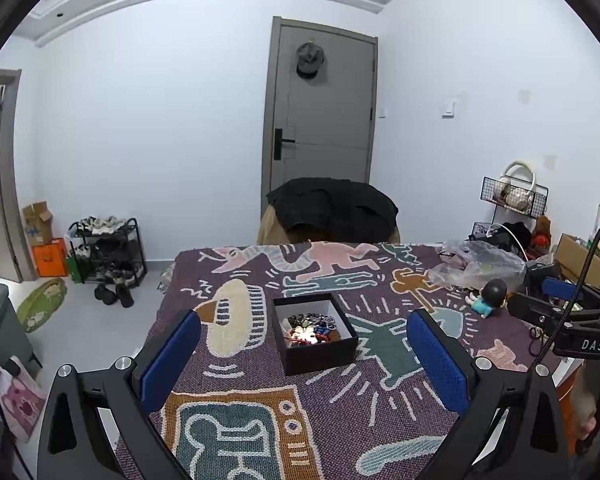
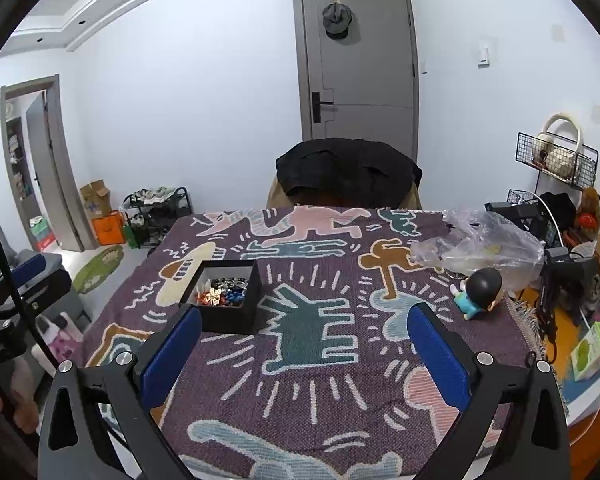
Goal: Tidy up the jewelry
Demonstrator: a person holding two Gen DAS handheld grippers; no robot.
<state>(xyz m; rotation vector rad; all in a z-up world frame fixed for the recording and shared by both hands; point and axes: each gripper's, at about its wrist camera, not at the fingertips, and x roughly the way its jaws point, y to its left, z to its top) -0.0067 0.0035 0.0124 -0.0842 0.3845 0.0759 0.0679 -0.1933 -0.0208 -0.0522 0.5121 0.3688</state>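
A black open box [image 1: 320, 350] with a white inside stands on the patterned cloth of the table [image 1: 340, 408]. It holds a heap of mixed jewelry [image 1: 310, 328]. My left gripper [image 1: 304, 356] is open and empty, raised above the cloth, with the box between and just beyond its blue fingertips. In the right wrist view the box [image 2: 230, 314] stands to the left, with the jewelry [image 2: 222, 291] inside. My right gripper [image 2: 304, 344] is open and empty, to the right of the box. The right gripper also shows at the right edge of the left wrist view [image 1: 572, 312].
A crumpled clear plastic bag [image 2: 480, 250] lies at the table's far right. A small figurine with a black head [image 2: 478, 294] lies near it. A chair draped with a black jacket [image 2: 348, 174] stands behind the table. Wire racks and boxes crowd the right side.
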